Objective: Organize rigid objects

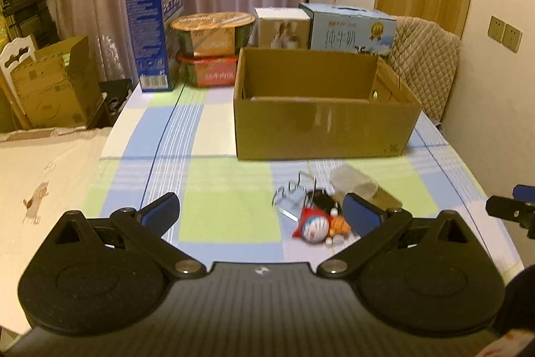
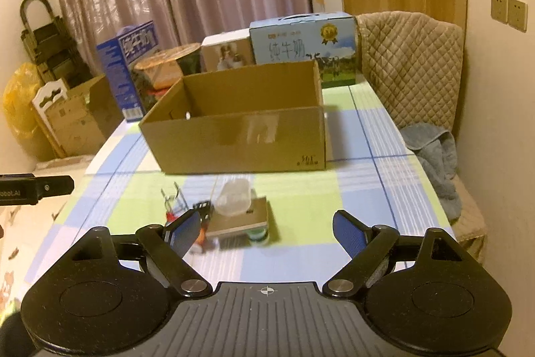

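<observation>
An open cardboard box [image 1: 321, 129] stands on the checked tablecloth; it also shows in the right wrist view [image 2: 240, 139]. In front of it lies a small pile: a wire rack [image 1: 294, 193], a Doraemon toy [image 1: 316, 228], a black object [image 1: 322, 199], a clear plastic cup [image 1: 352, 181] and a flat book-like box [image 2: 239, 219]. The cup [image 2: 234, 194] lies on that flat box. My left gripper [image 1: 264, 214] is open and empty, just before the pile. My right gripper [image 2: 265, 228] is open and empty, with the pile between and behind its fingers.
Milk cartons [image 1: 351, 29], a blue carton [image 1: 155, 35], stacked noodle bowls [image 1: 210, 49] and a white box [image 1: 282, 27] line the table's far edge. A quilted chair [image 2: 411, 69] with a grey towel [image 2: 434, 156] is at the right. Cardboard boxes [image 1: 50, 86] stand at the left.
</observation>
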{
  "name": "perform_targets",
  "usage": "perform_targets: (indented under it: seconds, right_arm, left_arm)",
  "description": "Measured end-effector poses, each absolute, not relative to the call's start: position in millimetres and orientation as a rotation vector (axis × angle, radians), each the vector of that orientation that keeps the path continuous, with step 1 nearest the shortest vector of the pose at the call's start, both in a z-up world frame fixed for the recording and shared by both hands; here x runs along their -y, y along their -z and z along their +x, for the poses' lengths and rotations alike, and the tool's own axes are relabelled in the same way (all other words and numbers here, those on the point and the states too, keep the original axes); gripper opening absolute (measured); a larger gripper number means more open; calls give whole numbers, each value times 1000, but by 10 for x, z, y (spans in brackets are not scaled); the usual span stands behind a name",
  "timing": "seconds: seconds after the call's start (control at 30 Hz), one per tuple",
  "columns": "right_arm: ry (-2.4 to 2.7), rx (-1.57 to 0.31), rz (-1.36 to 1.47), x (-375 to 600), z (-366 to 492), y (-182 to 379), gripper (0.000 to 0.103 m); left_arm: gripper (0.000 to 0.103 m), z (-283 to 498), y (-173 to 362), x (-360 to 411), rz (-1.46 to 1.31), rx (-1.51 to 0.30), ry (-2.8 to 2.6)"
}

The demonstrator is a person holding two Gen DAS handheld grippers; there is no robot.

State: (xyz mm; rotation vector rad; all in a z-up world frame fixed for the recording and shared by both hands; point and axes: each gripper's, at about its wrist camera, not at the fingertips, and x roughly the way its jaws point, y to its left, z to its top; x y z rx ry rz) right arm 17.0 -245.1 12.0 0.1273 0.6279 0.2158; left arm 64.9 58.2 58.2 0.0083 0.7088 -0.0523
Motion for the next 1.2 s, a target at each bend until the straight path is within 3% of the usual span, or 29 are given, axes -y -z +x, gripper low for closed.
perform_targets:
  seconds: [1.2]
  right_arm:
    - [-218,-699,139,2475,32,129,84]
  left_arm:
    - [102,486,-177,-192,20,-801,131]
